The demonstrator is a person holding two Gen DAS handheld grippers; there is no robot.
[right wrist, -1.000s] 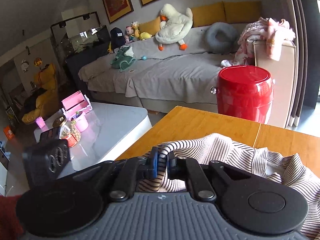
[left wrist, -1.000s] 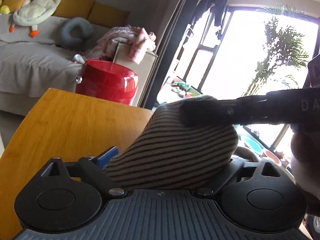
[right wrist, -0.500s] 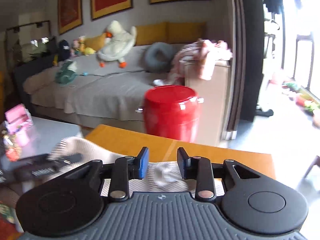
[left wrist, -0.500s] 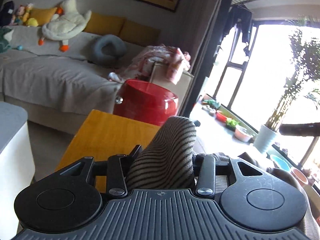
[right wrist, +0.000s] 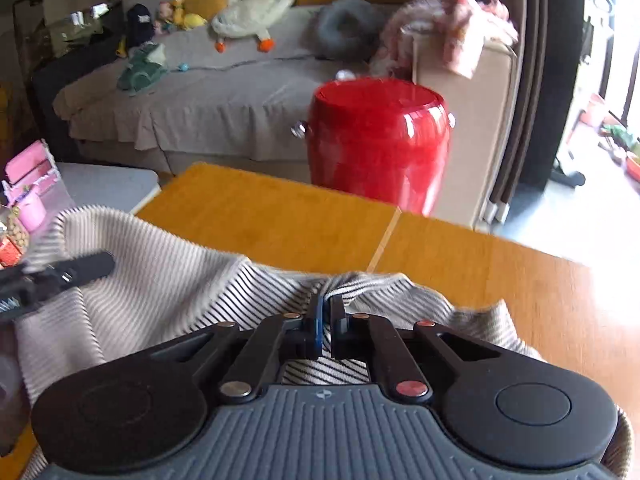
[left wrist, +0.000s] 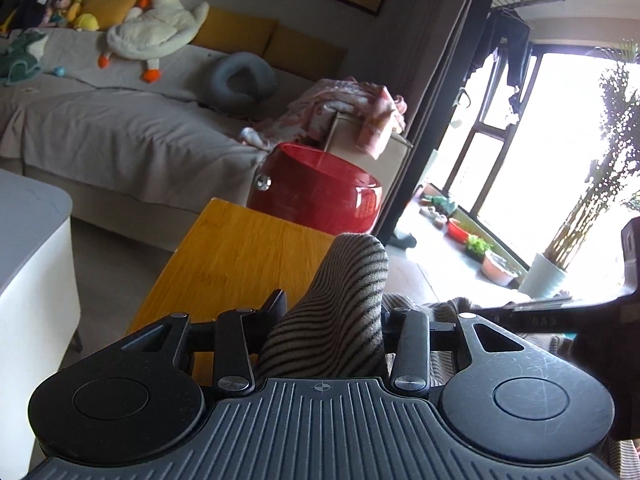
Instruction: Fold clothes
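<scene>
In the left wrist view, the left tool (left wrist: 334, 312) at lower centre is partly closed around a thick raised fold of the striped garment (left wrist: 340, 304), which stands up between its fingers over the wooden surface (left wrist: 240, 252), with the right tool (left wrist: 560, 316) reaching in from the right edge. In the right wrist view, the right tool (right wrist: 327, 312) at lower centre is pinched fully together on a bunched edge of the striped garment (right wrist: 160, 280), which spreads across the lower left of the wooden surface (right wrist: 480, 272), below the red bin (right wrist: 380, 140), while the left tool (right wrist: 60, 272) grips it at the left edge
</scene>
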